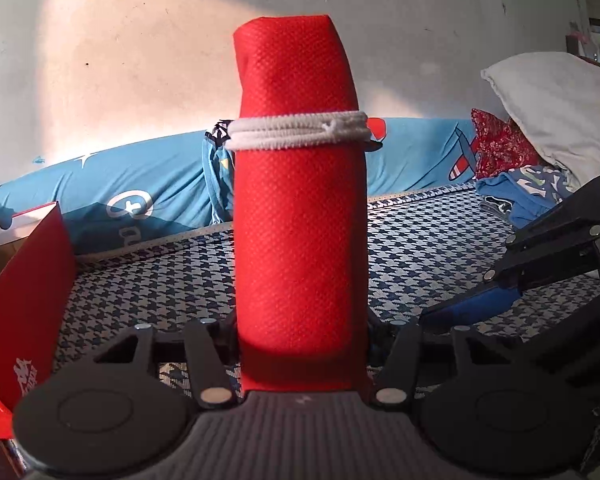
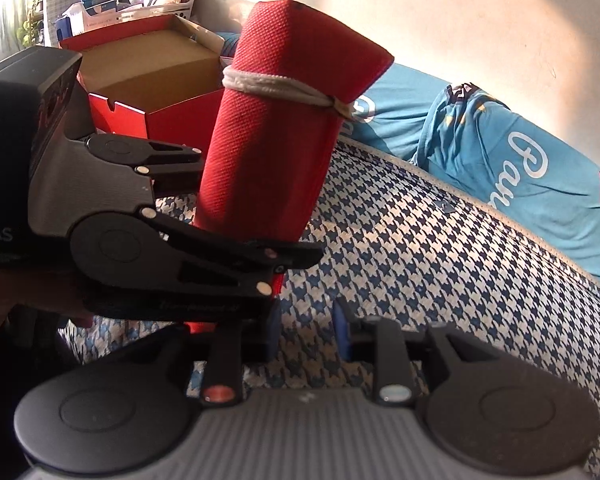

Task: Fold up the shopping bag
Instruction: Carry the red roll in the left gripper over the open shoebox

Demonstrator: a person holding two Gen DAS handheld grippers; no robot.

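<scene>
bed [image 1: 420,248]: checked cover under everything | bag [image 1: 300,216]: red woven roll, light, soft, springy, held upright above bed; take low at its base, clear of the band | band [image 1: 296,134]: white elastic around upper roll, keeps it shut | left gripper [image 1: 302,344]: fingers pinching bag base | right gripper [image 2: 306,334]: fingers spread, empty

Surface: my bed's houndstooth mat [image 1: 420,240].
Back edge: blue printed bedding [image 1: 140,184].
Left: open red box [image 2: 148,68].
Right: pillow [image 1: 552,100], seemingly folded clothes [image 1: 520,192].
</scene>
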